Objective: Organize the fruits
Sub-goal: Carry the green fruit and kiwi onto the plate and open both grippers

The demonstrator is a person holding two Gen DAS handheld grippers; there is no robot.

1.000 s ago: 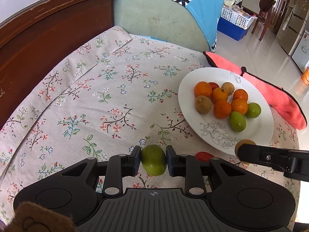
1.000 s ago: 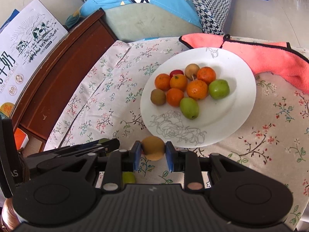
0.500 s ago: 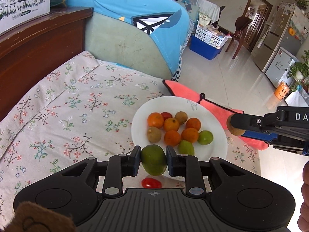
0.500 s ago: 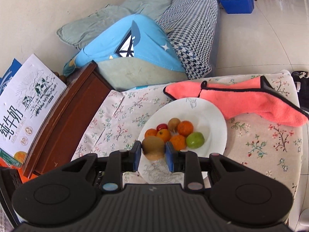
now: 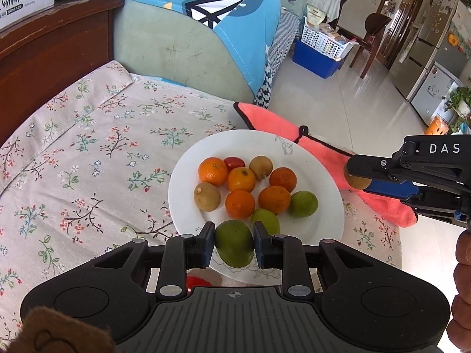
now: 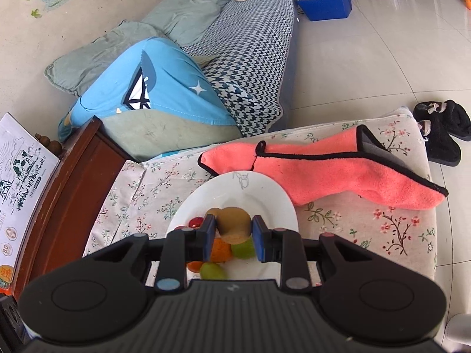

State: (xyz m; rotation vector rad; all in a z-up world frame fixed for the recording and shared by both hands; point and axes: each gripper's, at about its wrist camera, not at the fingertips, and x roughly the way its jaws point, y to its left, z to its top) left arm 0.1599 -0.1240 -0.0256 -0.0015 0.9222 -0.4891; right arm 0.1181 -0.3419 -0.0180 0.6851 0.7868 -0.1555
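Observation:
My left gripper (image 5: 234,244) is shut on a green fruit (image 5: 234,242), held over the near rim of the white plate (image 5: 321,226). The plate holds several oranges (image 5: 240,203), green fruits (image 5: 303,203), brown fruits (image 5: 207,196) and a small red one (image 5: 234,163). My right gripper (image 6: 234,229) is shut on a brown kiwi (image 6: 234,224), held high above the plate (image 6: 265,194). It shows at the right of the left wrist view (image 5: 357,178), over the pink cloth. A red fruit (image 5: 197,283) lies on the tablecloth under my left gripper.
A pink cloth (image 6: 338,173) lies on the floral tablecloth (image 5: 88,153) beyond the plate. A wooden headboard (image 5: 50,38) and a blue-green cushion (image 5: 188,32) stand behind the table. Black slippers (image 6: 441,135) lie on the tiled floor at the right.
Both grippers have risen with their fruits. The left one has moved toward the plate and now hangs over its near rim. The right one has lifted higher above the plate.

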